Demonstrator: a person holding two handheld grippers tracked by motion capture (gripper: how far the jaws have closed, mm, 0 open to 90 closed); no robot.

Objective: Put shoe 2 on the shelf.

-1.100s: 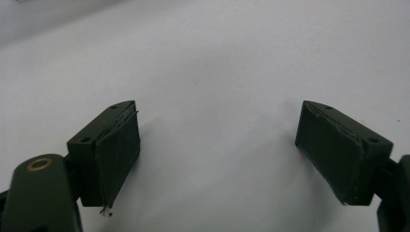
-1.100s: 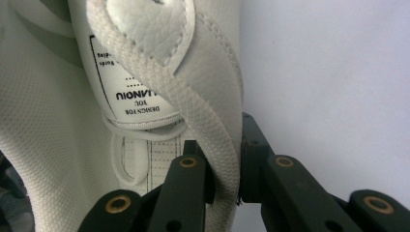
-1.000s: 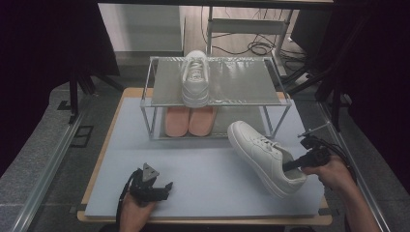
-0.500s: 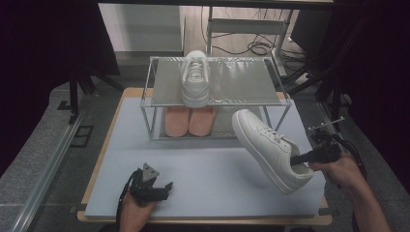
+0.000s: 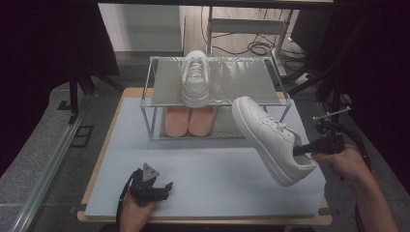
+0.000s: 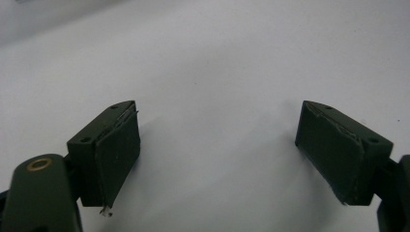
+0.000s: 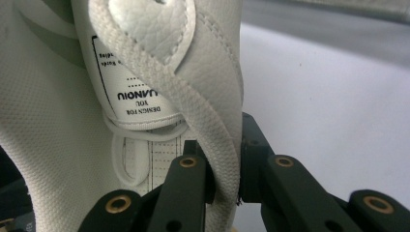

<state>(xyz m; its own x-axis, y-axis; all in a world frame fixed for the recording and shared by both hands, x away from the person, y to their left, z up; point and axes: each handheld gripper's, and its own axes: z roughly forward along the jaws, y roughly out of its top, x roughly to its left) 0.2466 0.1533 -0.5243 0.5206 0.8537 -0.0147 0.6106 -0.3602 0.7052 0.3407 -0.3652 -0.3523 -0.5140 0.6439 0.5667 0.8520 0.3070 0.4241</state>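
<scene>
Gripping a white sneaker (image 5: 273, 140) by its heel collar, the right gripper (image 5: 300, 150) has its jaws pinched tight on the collar edge – in the right gripper view the two black jaws close on the white padded rim of the sneaker (image 7: 159, 72) with the tongue label and a lace loop just above them. Shoe is off the mat, tilted, toe pointing up and away toward the rack, heel low near the person's right hand (image 5: 341, 159), sole facing left and down. It hangs over the right part of the pale blue mat (image 5: 208, 169), just in front of the right front leg of the metal rack (image 5: 217, 82), toe close to the rack's top shelf edge but whether it touches I cannot tell. Second white sneaker (image 5: 195, 84) sits upright on the rack's top shelf, toe toward the person, left of centre. Under the shelf, a pair of peach-coloured insoles or slippers (image 5: 189, 121) lies side by side on the lower level – exact type unclear. Left gripper (image 5: 162, 189) rests low on the near left part of the mat, held in the left hand (image 5: 135, 210), grey three-cornered plate on top; jaws spread wide with nothing between them, the left gripper view showing bare mat (image 6: 217, 72) between the two pads (image 6: 118, 150)
</scene>
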